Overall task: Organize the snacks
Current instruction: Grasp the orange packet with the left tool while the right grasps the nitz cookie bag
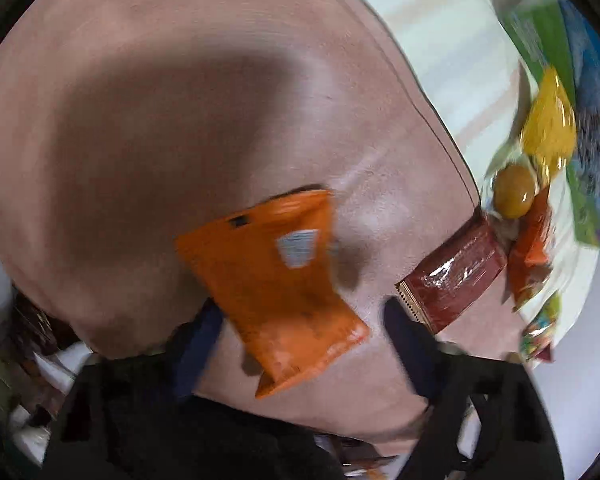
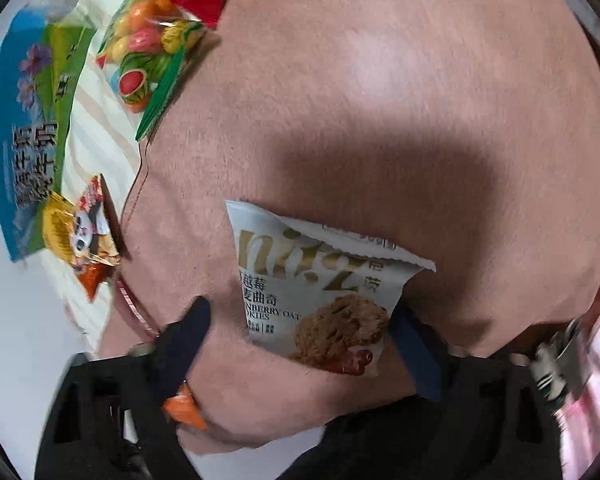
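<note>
Two snack packs sit between my open fingers on the pink mat

My left hand-held gripper (image 1: pixel 300 336) is wide around the orange pack (image 1: pixel 272 280); my right hand-held gripper (image 2: pixel 300 332) is wide around the cookie pack (image 2: pixel 320 292). Both packs look slippery, so a crooked pinch could squirt them out. Only the left view shows the dark red bar (image 1: pixel 456 276) just past its right finger

Home, snack packets (image 2: pixel 320 292), pink cloth (image 2: pixel 380 100)
</note>
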A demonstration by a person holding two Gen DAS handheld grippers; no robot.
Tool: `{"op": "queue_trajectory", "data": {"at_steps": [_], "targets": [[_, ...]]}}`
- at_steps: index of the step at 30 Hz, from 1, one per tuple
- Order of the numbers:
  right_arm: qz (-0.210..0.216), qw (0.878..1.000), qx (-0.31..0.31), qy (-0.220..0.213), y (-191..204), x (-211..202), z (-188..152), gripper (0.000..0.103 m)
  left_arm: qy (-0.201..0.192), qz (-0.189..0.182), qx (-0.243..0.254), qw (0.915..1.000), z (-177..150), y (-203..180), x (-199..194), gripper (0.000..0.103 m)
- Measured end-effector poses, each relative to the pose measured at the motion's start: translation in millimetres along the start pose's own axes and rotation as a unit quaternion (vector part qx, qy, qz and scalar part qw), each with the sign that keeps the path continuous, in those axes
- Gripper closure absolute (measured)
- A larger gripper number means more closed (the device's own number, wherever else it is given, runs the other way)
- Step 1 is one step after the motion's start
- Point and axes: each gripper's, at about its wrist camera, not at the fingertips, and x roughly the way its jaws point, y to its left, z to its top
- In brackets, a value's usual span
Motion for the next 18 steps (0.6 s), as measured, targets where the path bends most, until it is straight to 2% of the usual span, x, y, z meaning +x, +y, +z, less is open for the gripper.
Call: {"op": "queue_trajectory", "data": {"at_steps": [1,3,6,9,11,12,14,16,17,18], "targets": [[-0.008,1.000,-0.011,-0.004,6,0,3,0.031,0.001,0.011,0.017,0.9998,0,-6,4,0.048],[-0.021,0.999,-0.046,-0.014,14,-1,1,0.040,-0.007,0.026,0.046,0.9986,0,-17,7,0.048],[-0.042,0.992,-0.118,-0.022,34,-1,-4,0.042,-0.027,0.055,0.096,0.9935,-4,-35,9,0.048],[-0.061,0.979,-0.194,-0.014,58,5,-9,0.043,-0.041,0.088,0.175,0.9797,-6,-61,12,0.048],[-0.077,0.965,-0.249,-0.013,76,8,-14,0.043,-0.047,0.113,0.228,0.9659,-10,-76,14,0.048],[-0.098,0.950,-0.297,-0.012,90,11,-19,0.043,-0.054,0.125,0.253,0.9579,-13,-81,15,0.048],[-0.129,0.923,-0.362,-0.016,111,17,-28,0.043,-0.056,0.139,0.279,0.9484,-15,-87,19,0.048],[-0.148,0.906,-0.397,-0.027,124,19,-33,0.043,-0.053,0.137,0.273,0.9507,-12,-92,23,0.047],[-0.146,0.906,-0.396,-0.026,127,20,-33,0.042,-0.052,0.134,0.267,0.9528,-10,-93,25,0.046],[-0.141,0.912,-0.385,-0.024,127,20,-31,0.042,-0.051,0.131,0.261,0.9552,-10,-95,27,0.044]]}}
